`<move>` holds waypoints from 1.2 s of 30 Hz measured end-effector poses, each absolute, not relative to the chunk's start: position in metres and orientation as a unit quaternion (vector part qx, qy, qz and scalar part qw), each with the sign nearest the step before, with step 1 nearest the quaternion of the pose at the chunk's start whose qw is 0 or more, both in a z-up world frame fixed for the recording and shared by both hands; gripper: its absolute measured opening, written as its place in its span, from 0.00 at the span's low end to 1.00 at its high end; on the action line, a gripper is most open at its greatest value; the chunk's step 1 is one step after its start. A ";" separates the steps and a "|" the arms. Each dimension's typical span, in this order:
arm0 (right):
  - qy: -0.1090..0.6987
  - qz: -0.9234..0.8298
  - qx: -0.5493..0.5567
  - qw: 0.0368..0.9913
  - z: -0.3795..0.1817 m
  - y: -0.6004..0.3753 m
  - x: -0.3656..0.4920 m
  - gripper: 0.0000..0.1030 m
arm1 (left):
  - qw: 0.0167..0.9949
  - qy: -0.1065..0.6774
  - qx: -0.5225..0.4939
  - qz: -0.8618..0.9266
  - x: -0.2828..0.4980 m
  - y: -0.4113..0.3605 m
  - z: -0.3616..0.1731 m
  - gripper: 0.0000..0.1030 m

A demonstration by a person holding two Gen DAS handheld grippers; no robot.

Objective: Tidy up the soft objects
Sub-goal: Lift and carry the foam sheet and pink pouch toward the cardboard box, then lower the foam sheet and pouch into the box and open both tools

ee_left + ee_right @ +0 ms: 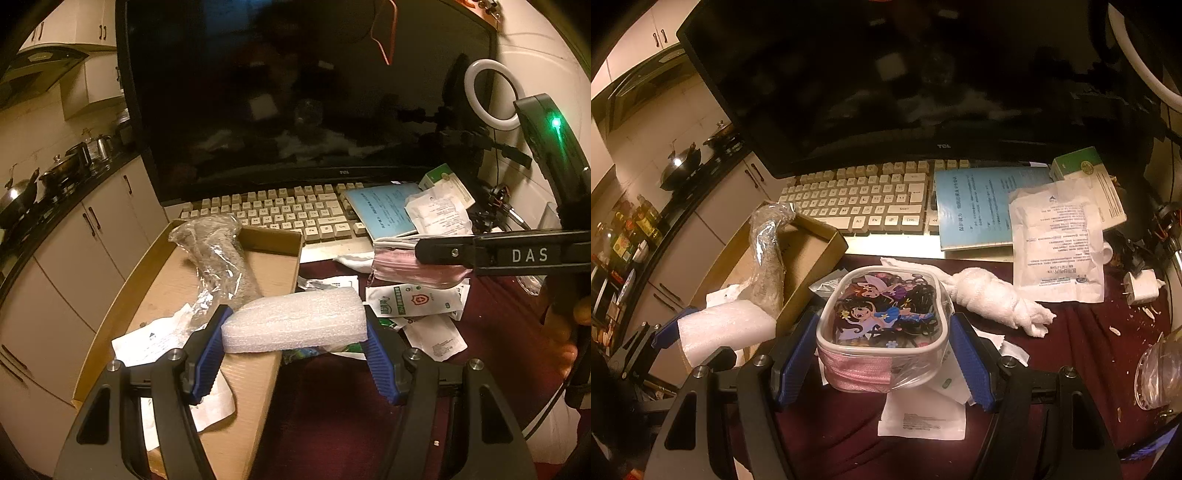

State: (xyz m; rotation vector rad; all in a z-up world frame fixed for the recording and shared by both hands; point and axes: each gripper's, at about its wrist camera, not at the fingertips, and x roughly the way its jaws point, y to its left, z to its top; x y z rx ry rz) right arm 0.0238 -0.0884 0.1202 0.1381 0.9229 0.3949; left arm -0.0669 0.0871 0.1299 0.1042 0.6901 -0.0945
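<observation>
- The left hand-held gripper (295, 345) clamps a white foam block (293, 321) between its blue pads, held over the near edge of the cardboard box (275, 242).
- The right hand-held gripper (884, 352) squeezes a clear cartoon pouch (884, 325) by its sides, above the dark red worktop (1071, 350); the pouch seems to hold pink masks, though the plastic glare blurs this.
- A wrapped grey bundle (221, 254) already lies in the box.
- Risk: the foam could compress and slip sideways, landing outside the box.
- Risk: the slick, rounded pouch might squirt from the pads onto the loose packets (413, 301).
- Risk: both grippers sit near each other and could collide at the box.
</observation>
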 end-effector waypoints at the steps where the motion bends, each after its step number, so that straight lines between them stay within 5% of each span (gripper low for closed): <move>1: 0.441 0.190 0.066 0.875 0.121 -0.087 0.024 0.74 | 0.939 0.338 0.050 -0.045 -0.067 0.089 0.130 0.66; 36: 0.415 0.243 0.059 0.875 0.142 -0.033 0.059 0.74 | 0.932 0.363 0.010 0.018 -0.041 0.151 0.117 0.66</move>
